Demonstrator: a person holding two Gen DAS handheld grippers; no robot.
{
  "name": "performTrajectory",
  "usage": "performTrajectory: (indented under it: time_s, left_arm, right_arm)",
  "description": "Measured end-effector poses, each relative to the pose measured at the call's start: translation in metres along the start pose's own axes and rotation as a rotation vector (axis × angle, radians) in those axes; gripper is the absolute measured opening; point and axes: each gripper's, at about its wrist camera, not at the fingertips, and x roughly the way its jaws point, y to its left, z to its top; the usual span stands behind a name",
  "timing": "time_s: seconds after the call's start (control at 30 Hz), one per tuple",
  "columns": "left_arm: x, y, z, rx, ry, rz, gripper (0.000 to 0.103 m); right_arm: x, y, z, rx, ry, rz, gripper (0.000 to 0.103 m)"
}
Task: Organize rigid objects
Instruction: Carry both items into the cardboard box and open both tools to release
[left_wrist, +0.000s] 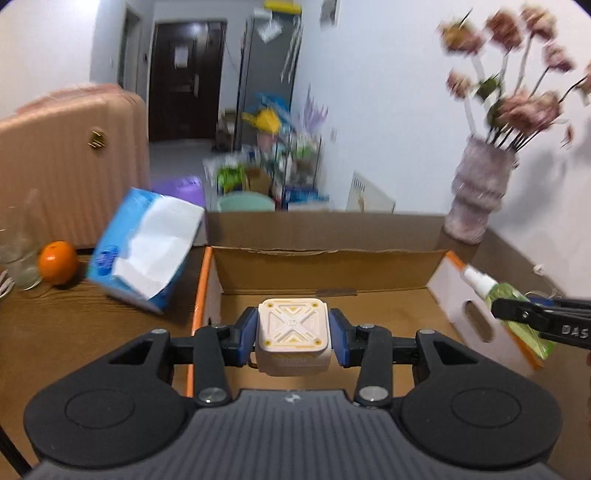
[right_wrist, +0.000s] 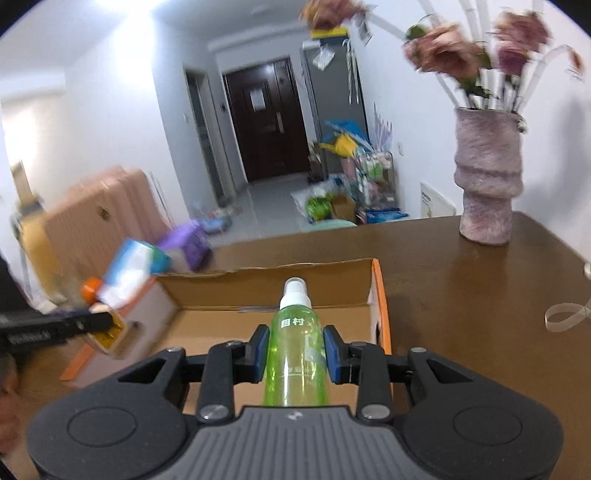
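Observation:
My left gripper is shut on a cream square block with a raised X pattern and holds it above the floor of an open cardboard box. My right gripper is shut on a green spray bottle with a white cap, held over the same box near its right side. In the left wrist view the bottle and the right gripper come in over the box's right wall. In the right wrist view the left gripper shows at the left, blurred.
A blue and white tissue pack leans by the box's left side, with an orange and a glass further left. A pink vase of flowers stands on the brown table at the back right. A pink suitcase stands behind.

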Motion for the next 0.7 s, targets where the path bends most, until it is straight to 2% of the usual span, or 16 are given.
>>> performTrajectory:
  time_s: [0.13, 0.23, 0.3, 0.37, 0.43, 0.63, 0.7]
  left_arm:
    - [0.059, 0.006, 0.017, 0.026, 0.096, 0.065, 0.042]
    - [0.089, 0.005, 0.016, 0.086, 0.165, 0.131, 0.042]
    - [0.105, 0.006, 0.013, 0.114, 0.213, 0.148, 0.042]
    - [0.108, 0.005, 0.01, 0.148, 0.213, 0.166, 0.042]
    - [0.11, 0.005, 0.01, 0.148, 0.231, 0.15, 0.043]
    - [0.112, 0.005, 0.009, 0.149, 0.24, 0.164, 0.043]
    - [0.113, 0.001, 0.01, 0.148, 0.244, 0.164, 0.05]
  right_arm:
    - [0.064, 0.006, 0.021, -0.091, 0.102, -0.113, 0.03]
    - [0.103, 0.012, 0.03, -0.169, 0.191, -0.191, 0.03]
    - [0.119, 0.018, 0.031, -0.23, 0.235, -0.222, 0.03]
    - [0.134, 0.023, 0.032, -0.289, 0.273, -0.247, 0.03]
    - [0.143, 0.029, 0.029, -0.339, 0.309, -0.259, 0.03]
    - [0.159, 0.029, 0.024, -0.374, 0.36, -0.263, 0.031]
    - [0.161, 0.031, 0.024, -0.393, 0.369, -0.267, 0.03]
